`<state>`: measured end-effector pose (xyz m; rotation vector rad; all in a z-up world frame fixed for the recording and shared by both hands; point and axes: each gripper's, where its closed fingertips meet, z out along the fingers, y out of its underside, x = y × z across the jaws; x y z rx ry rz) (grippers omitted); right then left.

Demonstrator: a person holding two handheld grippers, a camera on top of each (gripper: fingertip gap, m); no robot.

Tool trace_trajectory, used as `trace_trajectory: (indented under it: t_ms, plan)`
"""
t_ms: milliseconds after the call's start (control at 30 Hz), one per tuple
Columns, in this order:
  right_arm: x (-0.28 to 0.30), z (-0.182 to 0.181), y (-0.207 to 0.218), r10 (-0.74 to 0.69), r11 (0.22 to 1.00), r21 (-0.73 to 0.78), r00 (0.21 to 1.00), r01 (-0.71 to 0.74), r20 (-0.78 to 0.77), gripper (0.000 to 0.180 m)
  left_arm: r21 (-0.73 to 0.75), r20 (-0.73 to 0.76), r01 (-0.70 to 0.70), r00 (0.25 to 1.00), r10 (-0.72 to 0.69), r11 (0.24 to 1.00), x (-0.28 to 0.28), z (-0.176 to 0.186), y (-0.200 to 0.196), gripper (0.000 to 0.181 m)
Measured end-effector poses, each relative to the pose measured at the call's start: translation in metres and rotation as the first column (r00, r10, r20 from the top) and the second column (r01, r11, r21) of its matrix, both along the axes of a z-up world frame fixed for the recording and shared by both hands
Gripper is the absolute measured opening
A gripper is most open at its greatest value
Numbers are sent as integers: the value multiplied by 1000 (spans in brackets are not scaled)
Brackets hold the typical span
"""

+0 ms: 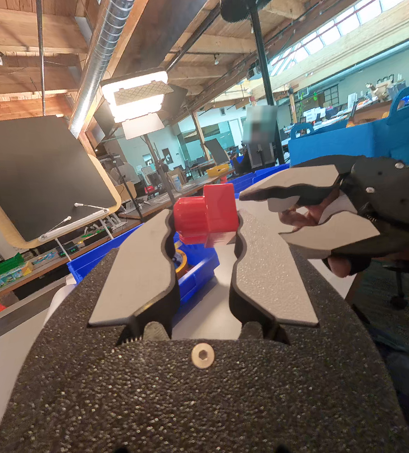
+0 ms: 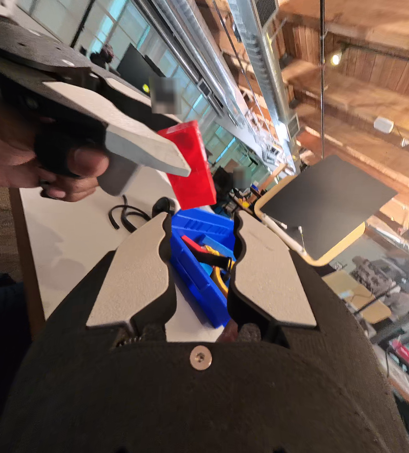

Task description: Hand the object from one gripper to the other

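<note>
Fingertips of the left gripper (image 1: pixel 204 220) pinch the red object (image 1: pixel 206 215). Just right of it, the right gripper (image 2: pixel 201 220) gapes wide and empty, nothing between its fingers. Beyond sits a blue bin (image 2: pixel 198 264). Handover looks barely begun; transfer remains.

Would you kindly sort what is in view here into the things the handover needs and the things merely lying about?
Needed:
- red plastic piece, clamped at the left gripper tips
- right gripper, open and empty

Lying about:
- blue bin of odds and ends
- black cable on the white table
- studio light
</note>
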<state>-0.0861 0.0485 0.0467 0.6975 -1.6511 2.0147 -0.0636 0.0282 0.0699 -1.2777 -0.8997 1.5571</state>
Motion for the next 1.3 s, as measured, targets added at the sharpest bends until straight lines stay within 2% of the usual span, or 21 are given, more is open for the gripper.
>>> trace_trajectory:
  t_ms: [133, 233, 500, 733, 900, 1100, 1300]
  plan:
    - [-26, -19, -12, -162, 972, 185, 984, 145, 77, 47, -22, 110, -82, 990, 84, 996, -10, -21, -17, 46]
    - [-33, -31, -14, -208, 948, 269, 971, 171, 115, 48, 30, 187, -98, 978, 91, 995, -17, -37, -26, 46]
    - [-37, -45, -17, -228, 928, 328, 966, 177, 125, 47, 83, 244, -89, 967, 66, 993, -23, -51, -29, 46]
    - [-35, -46, -18, -228, 926, 336, 965, 174, 129, 46, 48, 248, -99, 965, 84, 994, -22, -54, -33, 46]
    - [-28, -38, -13, -171, 938, 334, 960, 90, 222, 45, -134, 221, -192, 951, 218, 972, -22, -56, -46, 46]
    - [-2, -18, -7, -38, 946, 302, 889, -115, 456, 47, -451, 171, -271, 909, 380, 851, -30, -67, -42, 46]
    - [6, -39, -19, -115, 917, 391, 881, -84, 459, 52, -644, 109, -268, 895, 432, 717, -40, -76, -22, 46]
